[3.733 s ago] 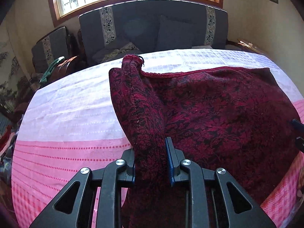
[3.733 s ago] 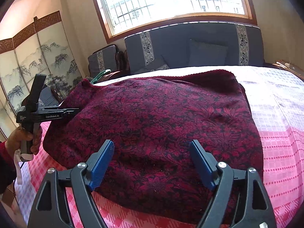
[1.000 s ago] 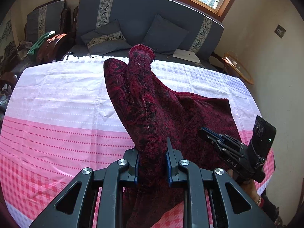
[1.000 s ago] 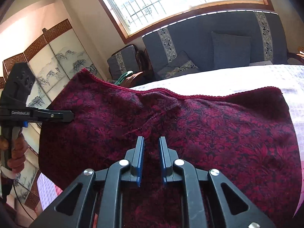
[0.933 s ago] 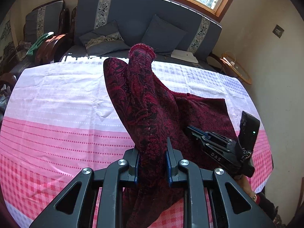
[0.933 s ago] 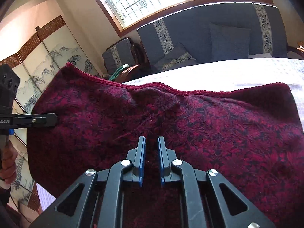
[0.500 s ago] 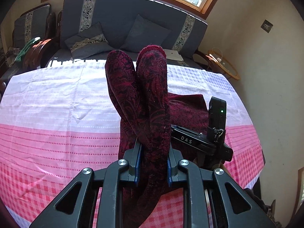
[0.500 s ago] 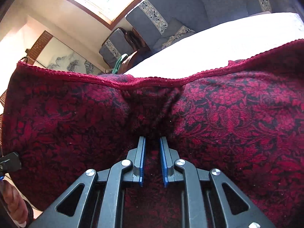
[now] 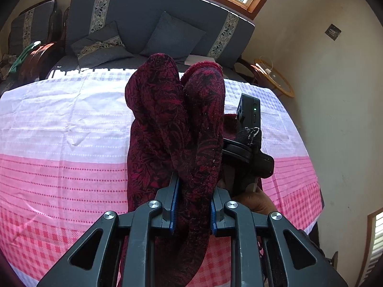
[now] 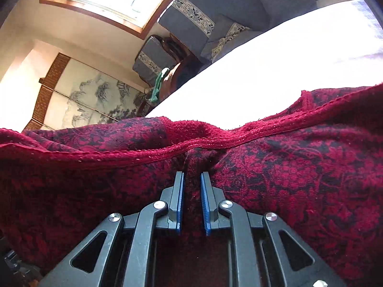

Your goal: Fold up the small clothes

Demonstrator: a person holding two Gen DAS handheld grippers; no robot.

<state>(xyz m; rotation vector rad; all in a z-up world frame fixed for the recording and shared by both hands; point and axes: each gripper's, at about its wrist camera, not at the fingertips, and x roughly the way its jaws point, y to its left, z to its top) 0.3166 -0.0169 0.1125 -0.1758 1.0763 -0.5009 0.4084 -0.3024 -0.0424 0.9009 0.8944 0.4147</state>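
The dark red garment with a black floral pattern [image 9: 167,110] stands up in two thick folds over the table. My left gripper [image 9: 194,184] is shut on the lower end of those folds. Just right of the folds are the black body of my right gripper [image 9: 249,148] and the hand holding it [image 9: 256,202]; its fingertips are hidden behind the cloth. In the right wrist view the garment [image 10: 299,167] fills the lower half, its red hem running across. My right gripper [image 10: 192,174] is shut on a pinch of cloth just below that hem.
The table wears a pink and white checked tablecloth [image 9: 59,143], bare to the left of the garment. Behind it is a grey sofa with cushions [image 9: 167,28], a round wooden side table [image 9: 273,76] at the right, and a painted folding screen [image 10: 91,100].
The two grippers have come together, so the spread garment is now doubled into upright folds. The right wrist view has rolled and dropped close to the cloth. Both grips have held.
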